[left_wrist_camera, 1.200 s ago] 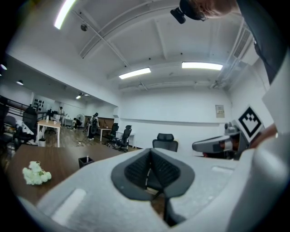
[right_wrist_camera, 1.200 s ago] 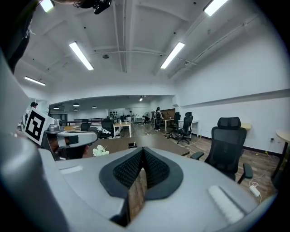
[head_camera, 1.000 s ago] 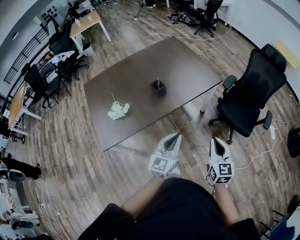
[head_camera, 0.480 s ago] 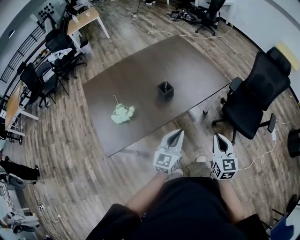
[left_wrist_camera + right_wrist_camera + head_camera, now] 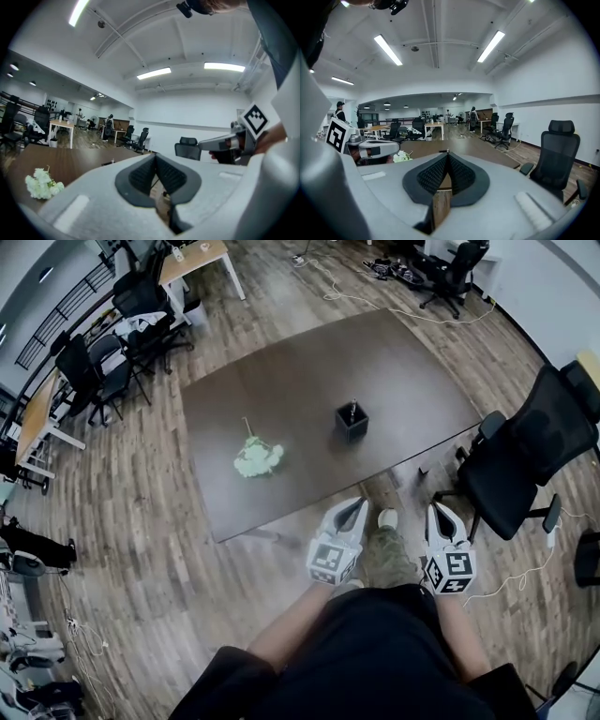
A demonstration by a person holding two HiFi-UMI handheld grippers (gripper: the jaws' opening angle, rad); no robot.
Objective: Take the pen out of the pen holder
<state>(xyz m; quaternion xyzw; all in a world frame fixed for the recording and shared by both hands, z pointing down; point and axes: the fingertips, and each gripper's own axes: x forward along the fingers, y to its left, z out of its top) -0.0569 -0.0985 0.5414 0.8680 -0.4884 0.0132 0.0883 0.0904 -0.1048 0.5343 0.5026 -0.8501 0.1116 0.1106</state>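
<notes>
Two grippers, both empty. Left gripper (image 5: 355, 508) has its jaws pressed together, right gripper (image 5: 439, 513) the same, with nothing between either pair. Both hang short of the dark brown wooden table (image 5: 300, 367). The black square pen holder (image 5: 352, 424) stands at 12 o'clock from the left gripper, well apart, with the dark pen (image 5: 352, 407) upright inside. A white-green flower bunch (image 5: 258, 458) lies at 8 o'clock of the holder. Step looks like approach. Next: close in, open one gripper, pinch the pen's exposed top, lift straight up.

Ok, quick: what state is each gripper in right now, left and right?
Left gripper: closed, holding nothing.
Right gripper: closed, holding nothing.
</notes>
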